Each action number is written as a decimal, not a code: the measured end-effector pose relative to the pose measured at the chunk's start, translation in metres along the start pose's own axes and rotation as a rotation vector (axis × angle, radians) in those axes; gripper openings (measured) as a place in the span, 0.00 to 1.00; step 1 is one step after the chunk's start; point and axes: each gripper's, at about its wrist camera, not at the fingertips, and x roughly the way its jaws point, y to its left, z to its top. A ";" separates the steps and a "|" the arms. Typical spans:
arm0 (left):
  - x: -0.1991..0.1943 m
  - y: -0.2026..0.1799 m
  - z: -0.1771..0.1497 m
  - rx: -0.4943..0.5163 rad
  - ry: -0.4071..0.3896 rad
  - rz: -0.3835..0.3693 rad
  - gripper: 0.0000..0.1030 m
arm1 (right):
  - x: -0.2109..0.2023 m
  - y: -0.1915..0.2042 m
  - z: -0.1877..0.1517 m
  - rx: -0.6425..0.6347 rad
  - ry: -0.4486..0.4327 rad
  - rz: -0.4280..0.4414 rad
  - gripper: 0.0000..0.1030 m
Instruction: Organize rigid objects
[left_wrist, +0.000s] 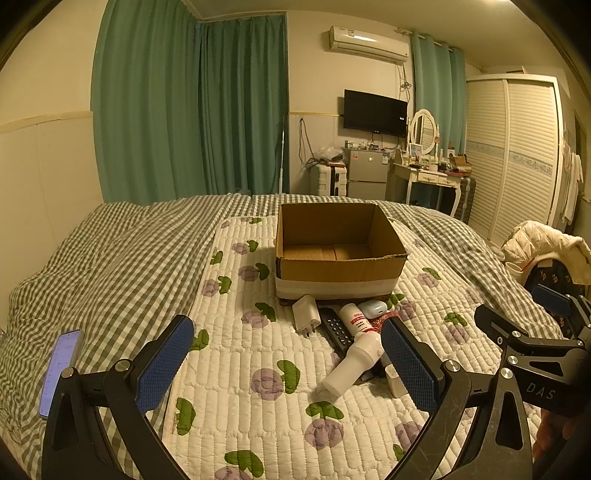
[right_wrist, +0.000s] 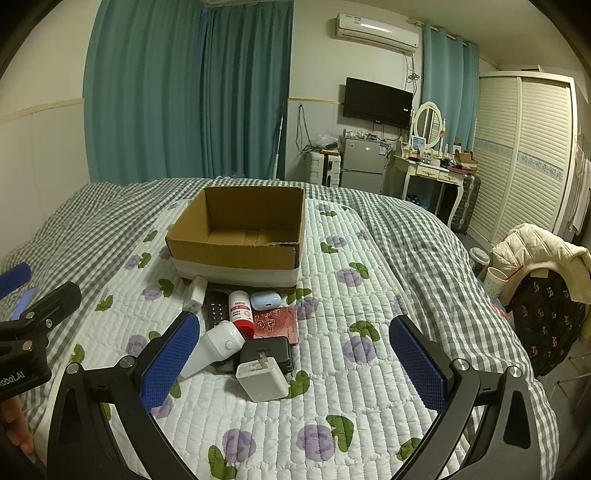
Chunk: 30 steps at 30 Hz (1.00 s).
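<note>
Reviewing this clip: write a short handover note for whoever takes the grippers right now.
Left gripper: open, empty, above the quilt.
Right gripper: open, empty, near the pile.
Box: on the bed, nothing visible inside.
Pile in front of it: two white chargers, white tube, red-capped bottle, remote, earbud case, black block, red booklet.
Done: nothing boxed yet.
Left: everything, presumably into the box.

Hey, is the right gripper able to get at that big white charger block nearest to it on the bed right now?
Probably yes. The right gripper is open and the white charger block lies between its fingers' line of approach, on top of the pile's near edge, with nothing over it.
</note>
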 end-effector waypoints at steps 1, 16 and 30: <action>0.000 0.000 0.000 0.000 0.000 -0.001 1.00 | 0.000 0.000 0.000 0.001 0.000 0.001 1.00; 0.002 0.002 -0.004 0.008 0.005 0.002 1.00 | 0.000 0.000 0.000 0.001 0.003 0.000 1.00; 0.008 -0.003 0.005 0.025 0.015 0.014 1.00 | 0.003 0.008 0.007 -0.025 0.017 0.027 1.00</action>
